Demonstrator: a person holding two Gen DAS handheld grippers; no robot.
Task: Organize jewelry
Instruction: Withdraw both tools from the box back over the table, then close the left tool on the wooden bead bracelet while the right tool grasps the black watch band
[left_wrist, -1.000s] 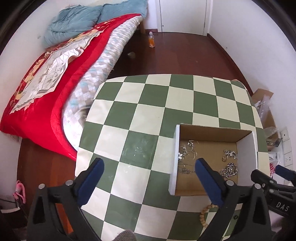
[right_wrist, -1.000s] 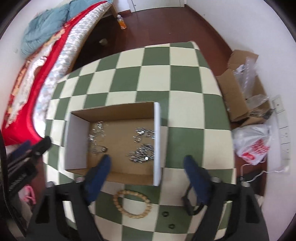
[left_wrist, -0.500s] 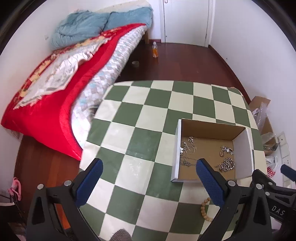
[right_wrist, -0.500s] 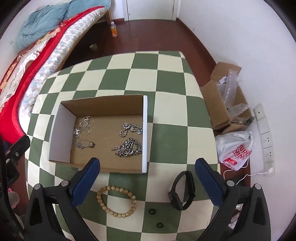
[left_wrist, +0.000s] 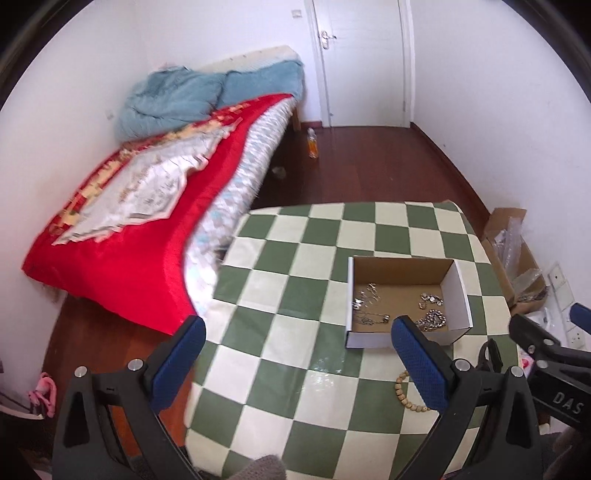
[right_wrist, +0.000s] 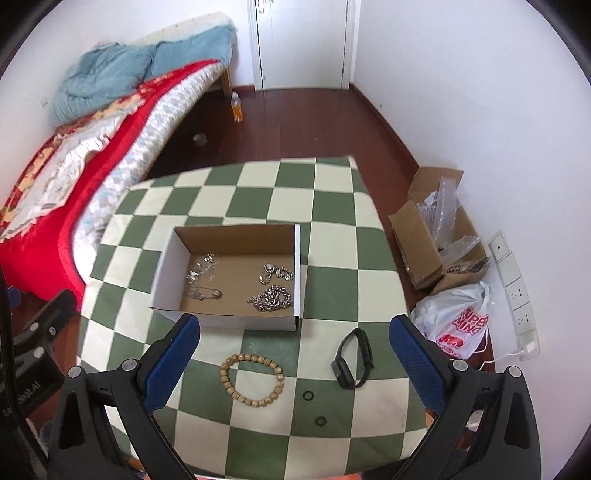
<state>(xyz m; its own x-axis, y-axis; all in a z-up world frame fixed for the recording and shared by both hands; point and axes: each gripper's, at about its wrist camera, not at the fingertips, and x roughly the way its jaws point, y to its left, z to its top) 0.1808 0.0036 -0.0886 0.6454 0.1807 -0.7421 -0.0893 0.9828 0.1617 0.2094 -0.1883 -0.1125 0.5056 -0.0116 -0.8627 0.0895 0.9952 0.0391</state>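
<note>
An open cardboard box on the checked table holds a silver chain and other silver pieces. In front of it lie a wooden bead bracelet, a black wristband and two small black rings. My right gripper hovers above these, wide open and empty. My left gripper hangs open and empty over the table left of the box. In the left wrist view its right finger hides part of the bracelet.
A bed with a red cover runs along the table's left side. A bottle stands on the wooden floor beyond. Right of the table sit a cardboard box of plastic, a white bag and wall sockets.
Both grippers have risen and drawn back from the table, so the box looks smaller. The right jaws have spread wider. The wristband and rings have come into view.
</note>
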